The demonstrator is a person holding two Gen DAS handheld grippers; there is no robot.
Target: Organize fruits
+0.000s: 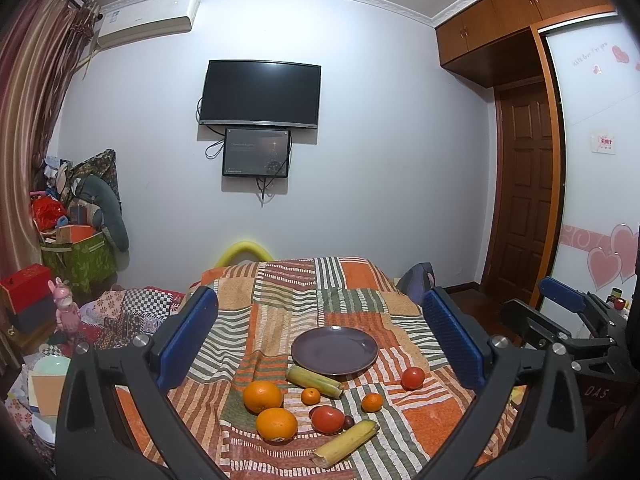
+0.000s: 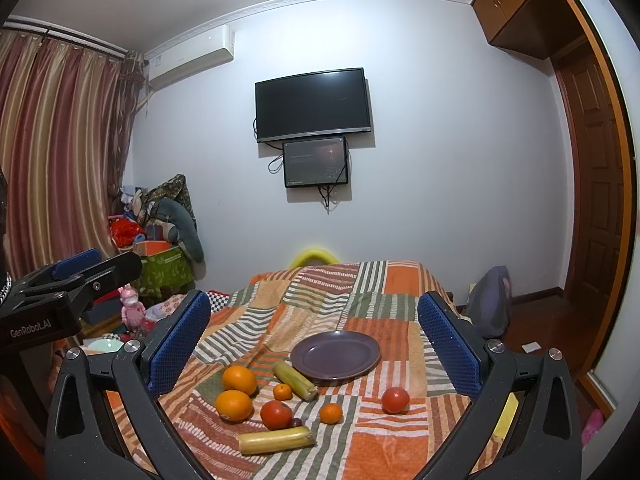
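An empty purple plate [image 1: 334, 350] [image 2: 335, 355] sits on a patchwork cloth. In front of it lie two oranges [image 1: 262, 397] [image 2: 239, 380], two small mandarins [image 1: 310, 396] [image 2: 331, 413], two red tomatoes [image 1: 413, 378] [image 2: 395, 400], and two yellow-green cane pieces [image 1: 314, 381] [image 2: 276, 440]. A small dark fruit [image 1: 349, 422] sits by the near tomato [image 1: 328, 420]. My left gripper [image 1: 320, 340] is open and empty, above and before the fruit. My right gripper [image 2: 314, 340] is open and empty too.
The cloth-covered surface [image 1: 360, 280] [image 2: 380, 280] drops off at its edges. Boxes and clutter [image 1: 76, 248] stand at the left wall. A wooden door [image 1: 524, 184] is at the right. The right gripper's body [image 1: 568, 328] shows at right in the left wrist view.
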